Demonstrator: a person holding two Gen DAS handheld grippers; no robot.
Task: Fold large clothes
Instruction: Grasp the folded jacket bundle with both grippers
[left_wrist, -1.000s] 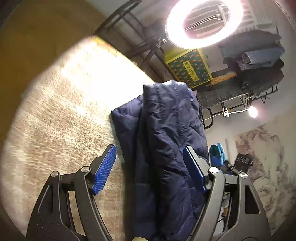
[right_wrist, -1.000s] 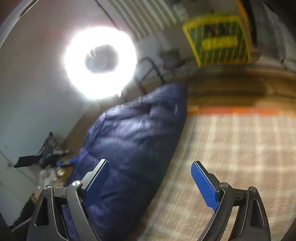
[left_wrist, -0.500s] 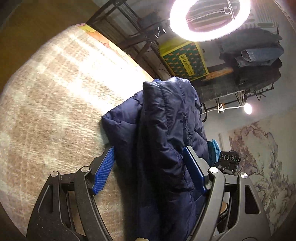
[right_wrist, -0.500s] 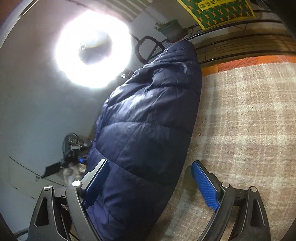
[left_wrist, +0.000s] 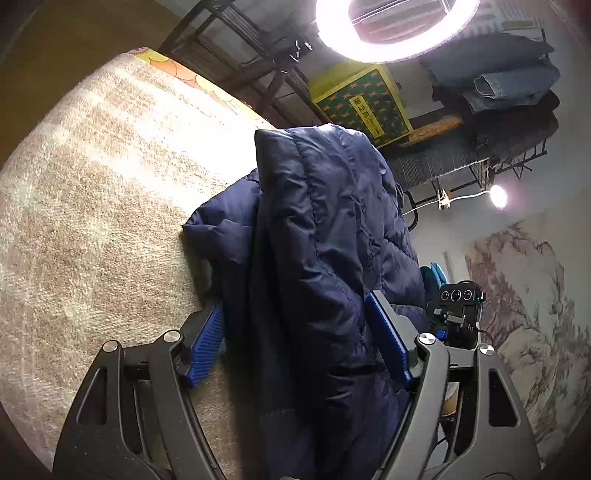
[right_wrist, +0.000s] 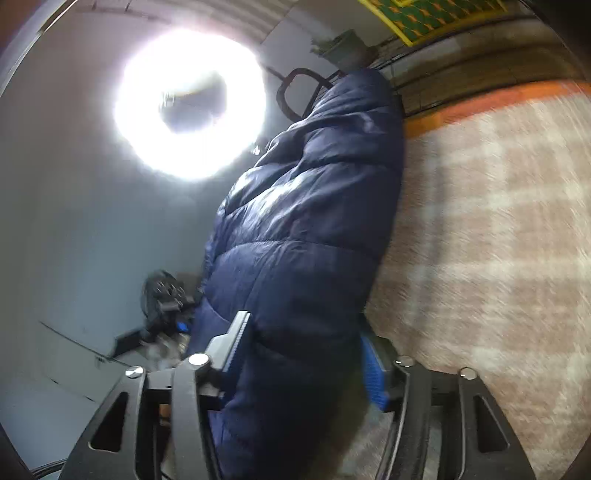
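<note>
Two grippers engage one navy quilted puffer jacket (left_wrist: 325, 258), which lies folded lengthwise on a beige plaid woven rug (left_wrist: 92, 221). Left gripper (left_wrist: 299, 350): blue ribbed pads pressed against both sides of the jacket's bulk. Right gripper (right_wrist: 303, 354): likewise clamped on the jacket (right_wrist: 306, 229). A ring light (left_wrist: 397, 29) glares overhead.

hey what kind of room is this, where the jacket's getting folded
Probably a room at home set up for filming. A ring light hangs over a carpeted surface, folded jeans sit on a metal rack, and both grippers' jaws close around the navy puffer jacket.
</note>
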